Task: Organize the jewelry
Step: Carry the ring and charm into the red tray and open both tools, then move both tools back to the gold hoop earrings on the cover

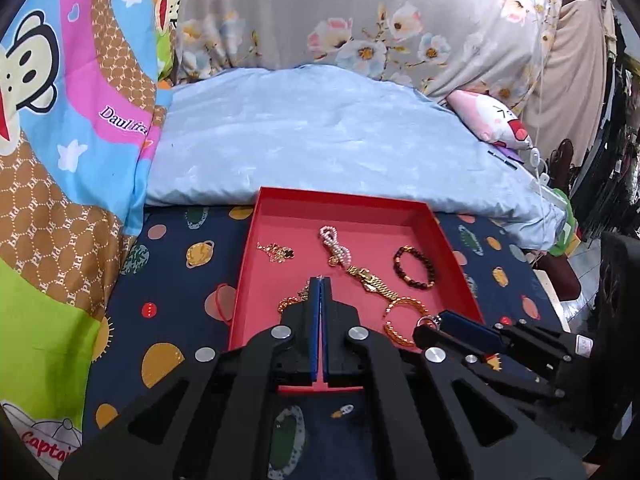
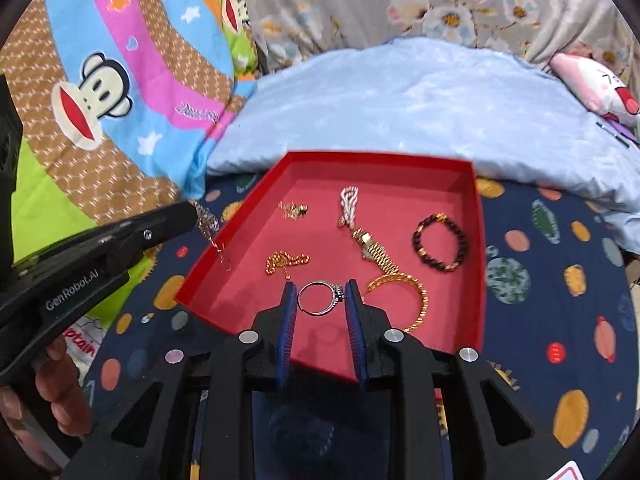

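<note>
Bed with a planet-print sheet carries the red tray [image 2: 478,240] ahead of both grippers: your right gripper [image 2: 321,298] clasps a silver ring [image 2: 320,298] over it, your left gripper [image 1: 320,280] is clenched on a dangling chain [image 2: 208,220], and five pieces already lie inside.
</note>
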`<state>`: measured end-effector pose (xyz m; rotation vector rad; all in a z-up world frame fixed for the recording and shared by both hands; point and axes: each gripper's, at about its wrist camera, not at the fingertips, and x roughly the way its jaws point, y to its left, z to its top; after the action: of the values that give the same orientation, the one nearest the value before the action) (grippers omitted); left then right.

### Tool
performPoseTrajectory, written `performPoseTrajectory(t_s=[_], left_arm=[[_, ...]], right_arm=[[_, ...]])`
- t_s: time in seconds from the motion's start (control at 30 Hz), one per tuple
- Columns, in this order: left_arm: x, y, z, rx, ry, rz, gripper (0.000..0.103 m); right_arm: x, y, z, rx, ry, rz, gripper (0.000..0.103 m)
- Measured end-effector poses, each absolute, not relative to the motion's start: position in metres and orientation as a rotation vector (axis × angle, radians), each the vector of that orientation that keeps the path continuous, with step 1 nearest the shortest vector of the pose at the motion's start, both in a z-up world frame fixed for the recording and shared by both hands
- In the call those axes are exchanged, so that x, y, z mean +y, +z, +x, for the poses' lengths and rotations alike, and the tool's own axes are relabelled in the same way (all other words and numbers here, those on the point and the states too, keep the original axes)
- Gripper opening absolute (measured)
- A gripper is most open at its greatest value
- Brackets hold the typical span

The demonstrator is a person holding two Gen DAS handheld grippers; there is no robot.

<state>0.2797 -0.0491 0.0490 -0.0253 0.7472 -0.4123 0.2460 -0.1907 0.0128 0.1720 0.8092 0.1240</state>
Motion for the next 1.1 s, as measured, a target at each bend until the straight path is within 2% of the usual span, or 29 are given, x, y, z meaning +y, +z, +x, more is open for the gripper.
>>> performPoseTrajectory(t_s=[0.17, 0.23, 0.27, 0.3, 0.37, 0.7, 1.1], left_arm=[[-0.047, 0.034, 0.297, 0.784, -0.411, -0.044, 0.000], [-0.045, 0.034, 0.298, 0.776, -0.404, -0.046, 0.002], [-0.043, 0.035, 0.299, 0.770, -0.396, -0.047, 0.010], [-0.041, 0.036, 0.299, 0.764, -0.390, -0.051, 0.024], [-0.035, 0.042, 0.295, 0.742, -0.372, -0.060, 0.035], [-0.002, 0.060, 0.243, 0.723, -0.339, -0.047, 0.041], [0.026, 0.021, 0.144, 0.839, -0.308, -0.031, 0.046]], right_arm=[[-0.185, -0.002, 0.260, 0.819, 0.124, 0.164, 0.025], [-0.184, 0.000, 0.262, 0.812, 0.120, 0.166, 0.031], [-0.185, 0.002, 0.263, 0.804, 0.119, 0.169, 0.033], [-0.186, 0.006, 0.261, 0.790, 0.115, 0.173, 0.035], [-0.189, 0.013, 0.256, 0.769, 0.107, 0.186, 0.038], [-0.199, 0.048, 0.179, 0.699, 0.078, 0.185, 0.041], [-0.187, 0.020, 0.065, 0.770, 0.022, 0.153, 0.041]])
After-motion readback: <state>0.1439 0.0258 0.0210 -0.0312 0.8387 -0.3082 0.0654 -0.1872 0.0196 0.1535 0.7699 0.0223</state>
